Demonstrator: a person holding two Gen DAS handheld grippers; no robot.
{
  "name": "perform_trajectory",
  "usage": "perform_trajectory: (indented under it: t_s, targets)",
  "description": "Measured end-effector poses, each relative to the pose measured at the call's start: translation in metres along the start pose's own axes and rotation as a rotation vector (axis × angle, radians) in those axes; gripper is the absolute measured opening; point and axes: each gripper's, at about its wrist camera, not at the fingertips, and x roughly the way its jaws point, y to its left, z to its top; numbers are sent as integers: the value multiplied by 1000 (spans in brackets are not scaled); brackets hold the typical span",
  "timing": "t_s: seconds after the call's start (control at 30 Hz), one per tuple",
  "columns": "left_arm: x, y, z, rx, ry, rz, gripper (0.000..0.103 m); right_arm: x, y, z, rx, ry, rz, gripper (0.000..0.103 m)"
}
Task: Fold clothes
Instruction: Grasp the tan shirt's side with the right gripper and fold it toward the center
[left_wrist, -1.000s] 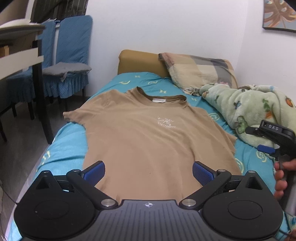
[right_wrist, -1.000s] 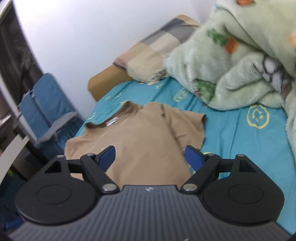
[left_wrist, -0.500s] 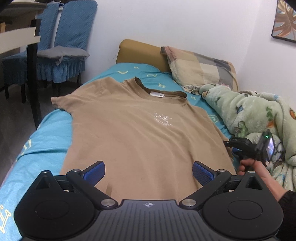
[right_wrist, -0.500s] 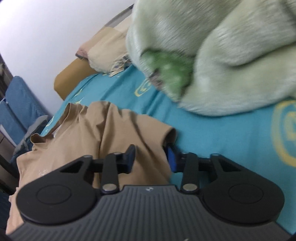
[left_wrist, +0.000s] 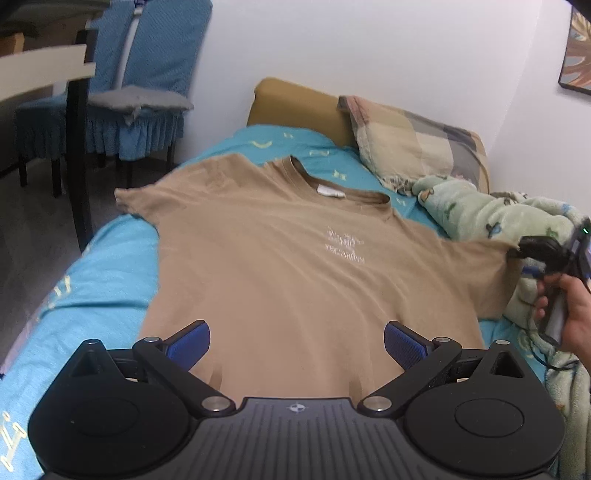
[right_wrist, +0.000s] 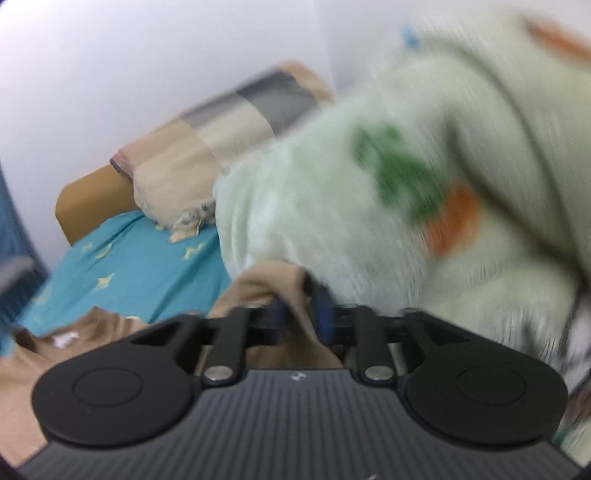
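A tan T-shirt (left_wrist: 280, 266) lies face up on the bed with its collar at the far end. My left gripper (left_wrist: 297, 338) is open and empty above the shirt's lower hem. My right gripper (right_wrist: 301, 314) is shut on the shirt's right sleeve (right_wrist: 273, 284) and holds it lifted against the green blanket. In the left wrist view the right gripper (left_wrist: 532, 251) holds the sleeve edge (left_wrist: 491, 266) at the far right. The right wrist view is blurred.
A teal sheet (left_wrist: 92, 273) covers the bed. A fleece green blanket (left_wrist: 491, 214) is heaped on the right. A plaid pillow (left_wrist: 413, 136) leans on the tan headboard (left_wrist: 291, 99). Blue chairs (left_wrist: 147, 81) and a dark table leg (left_wrist: 79, 147) stand at left.
My right gripper closed on the right sleeve and lifted it toward the blanket. My left gripper moved forward and lower over the shirt, still open.
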Motion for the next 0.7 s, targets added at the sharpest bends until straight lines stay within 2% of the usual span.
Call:
perform_trajectory:
  t_s: [0.03,0.1,0.17,0.33,0.47,0.57,0.7]
  targets:
    - [-2,0,1,3,-3,5,102,-8,-7,-4,59,0,-2,66]
    - [-6,2,1,-6,-11,2,102,-27,-16,-16,142,-13,3,78]
    - [-10,4,2,-19,-15,-3,102,-44,-21,-35,207,2,45,78]
    - [-26,9,3,-42,-39,-14,102,-57,-19,-88,324,130,157,78]
    - [-32,11,3,-53,-41,-16,102,-38,-16,-115,385,210,146,79]
    - [-29,11,5,-56,-42,-6,102,-14,-20,-126,435,215,160,77]
    - [-16,11,7,-65,-33,0,102,10,-8,-127,405,107,174,78]
